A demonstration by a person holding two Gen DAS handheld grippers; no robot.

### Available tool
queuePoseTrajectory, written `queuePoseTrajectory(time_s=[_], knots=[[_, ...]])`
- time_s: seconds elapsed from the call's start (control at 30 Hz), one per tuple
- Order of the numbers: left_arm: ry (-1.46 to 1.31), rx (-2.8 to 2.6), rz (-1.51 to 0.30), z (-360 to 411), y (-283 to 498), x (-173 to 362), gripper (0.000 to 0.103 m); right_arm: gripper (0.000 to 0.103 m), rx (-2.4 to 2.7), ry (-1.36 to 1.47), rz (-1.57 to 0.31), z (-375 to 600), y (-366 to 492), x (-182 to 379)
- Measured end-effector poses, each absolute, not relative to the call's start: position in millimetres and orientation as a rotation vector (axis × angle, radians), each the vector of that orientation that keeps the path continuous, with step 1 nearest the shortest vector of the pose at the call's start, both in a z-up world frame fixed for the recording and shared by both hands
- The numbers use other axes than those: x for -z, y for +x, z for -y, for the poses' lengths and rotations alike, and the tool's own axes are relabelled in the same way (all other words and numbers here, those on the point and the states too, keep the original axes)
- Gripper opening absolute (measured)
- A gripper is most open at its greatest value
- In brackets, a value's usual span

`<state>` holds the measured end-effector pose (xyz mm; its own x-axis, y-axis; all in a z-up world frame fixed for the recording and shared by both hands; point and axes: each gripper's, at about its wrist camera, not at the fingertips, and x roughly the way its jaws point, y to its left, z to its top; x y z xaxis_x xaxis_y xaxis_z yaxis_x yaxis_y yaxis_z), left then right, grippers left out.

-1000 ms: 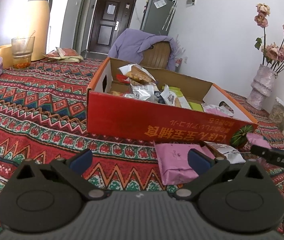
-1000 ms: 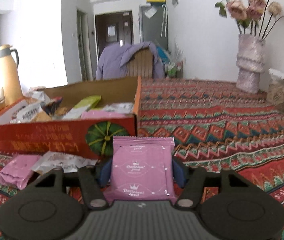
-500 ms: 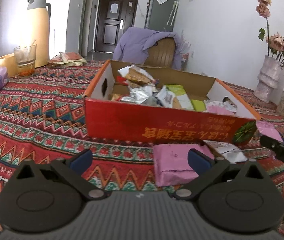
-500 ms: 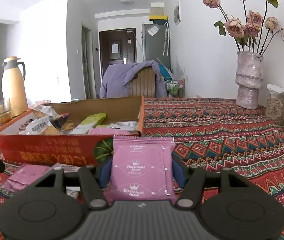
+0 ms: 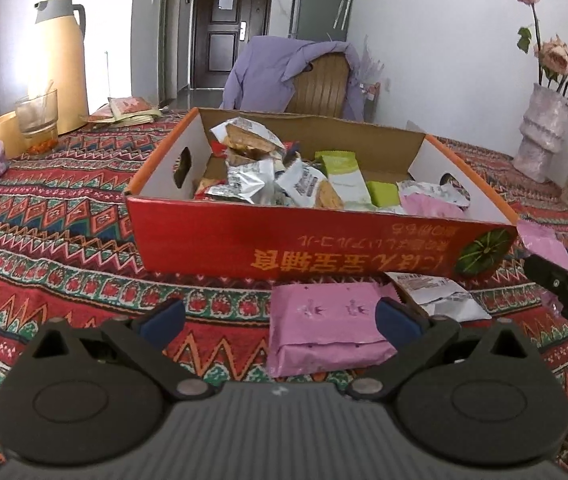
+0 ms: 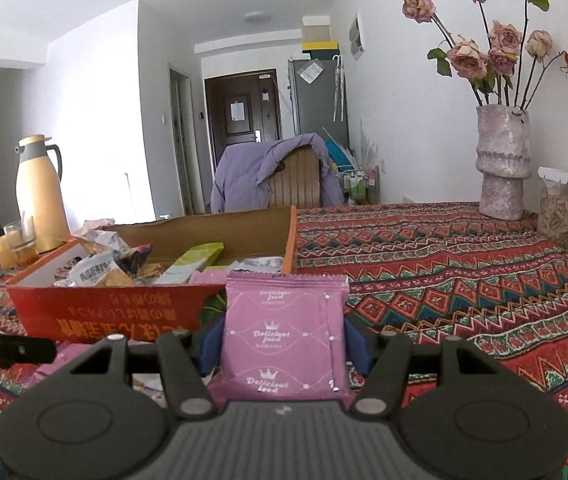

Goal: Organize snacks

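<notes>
Right hand-held gripper [image 6: 284, 344] is still clenching one pink foil snack packet [image 6: 285, 340], now riding higher beside the red cardboard box [image 5: 323, 244]. Left hand-held gripper [image 5: 280, 318] is hanging released over one pink wrapped packet [image 5: 327, 328] and one silver packet [image 5: 439, 294] on the counter [image 5: 56, 240].

The left tool [image 5: 280, 316] gapes above a pink packet [image 5: 325, 330] before the red snack box [image 5: 303, 246].

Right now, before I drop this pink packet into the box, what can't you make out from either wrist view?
- Box floor, both views: buried under snack packets, free space unclear.
- Silver packet in front of the box, left wrist view: partly under the pink packet on the cloth; print too small.
- Held pink packet, right wrist view: lower edge hidden by the right gripper body.
- Left gripper: whether its jaws touch the packet on the cloth.
</notes>
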<state>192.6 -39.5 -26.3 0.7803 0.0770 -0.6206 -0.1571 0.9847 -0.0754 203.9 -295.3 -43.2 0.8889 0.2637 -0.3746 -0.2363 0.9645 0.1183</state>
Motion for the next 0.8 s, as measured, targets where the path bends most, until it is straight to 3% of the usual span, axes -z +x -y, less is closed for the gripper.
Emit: queuePoseTrajectory(time_s=[0.47, 0.8], knots=[[-0.036, -0.083, -0.669, 88, 215, 21, 0.103, 0.061, -0.259, 0.09, -0.393, 297, 202, 43], [-0.037, -0.174, -0.758, 82, 226, 40, 0.103, 0.061, -0.267, 0.098, -0.395, 297, 202, 43]])
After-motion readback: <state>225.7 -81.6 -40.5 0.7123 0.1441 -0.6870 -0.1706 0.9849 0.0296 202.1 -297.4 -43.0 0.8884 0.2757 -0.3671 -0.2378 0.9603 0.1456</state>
